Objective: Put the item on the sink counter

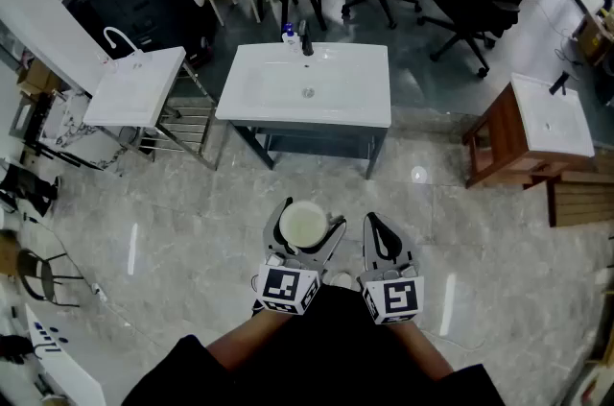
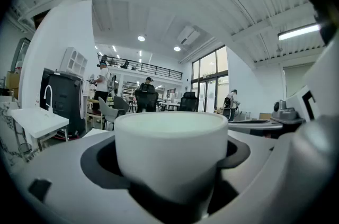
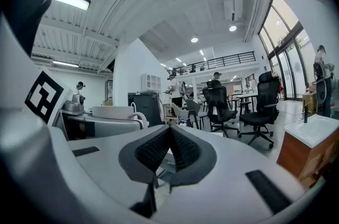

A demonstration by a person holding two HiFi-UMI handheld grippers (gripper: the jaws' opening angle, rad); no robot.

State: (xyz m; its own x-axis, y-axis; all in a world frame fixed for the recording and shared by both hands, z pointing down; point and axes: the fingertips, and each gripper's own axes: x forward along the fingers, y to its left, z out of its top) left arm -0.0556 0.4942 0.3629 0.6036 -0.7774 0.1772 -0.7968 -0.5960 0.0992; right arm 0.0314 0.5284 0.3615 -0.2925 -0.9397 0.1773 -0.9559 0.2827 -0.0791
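**White cup held in the left jaws, away from the sink worktop**

The task's thing is one cup (image 1: 304, 225). It is plain white, round, with smooth, nearly straight walls and a thick rim. It stands upright with the mouth up, and the inside looks pale cream from above. In the right gripper view a curved handle shows on its side.

The cup sits between the jaws of the left gripper (image 1: 309, 217). These jaws are spread wide and press on the cup from both sides. The cup is in the air above the grey marble floor (image 1: 173, 231), just in front of the person and well apart from every sink.

The right gripper (image 1: 375, 224) is just beside the left one. Its jaws are pressed together, with nothing between them.

There are two grippers, and each one carries one marker cube.

There are three white sinks. The middle sink worktop (image 1: 249, 102) is on a dark frame and carries one dark faucet (image 1: 306, 39) and one small bottle (image 1: 288, 32) beside it. The left sink (image 1: 134, 92) is on a metal rack. The right sink (image 1: 552, 121) is on a wooden cabinet.
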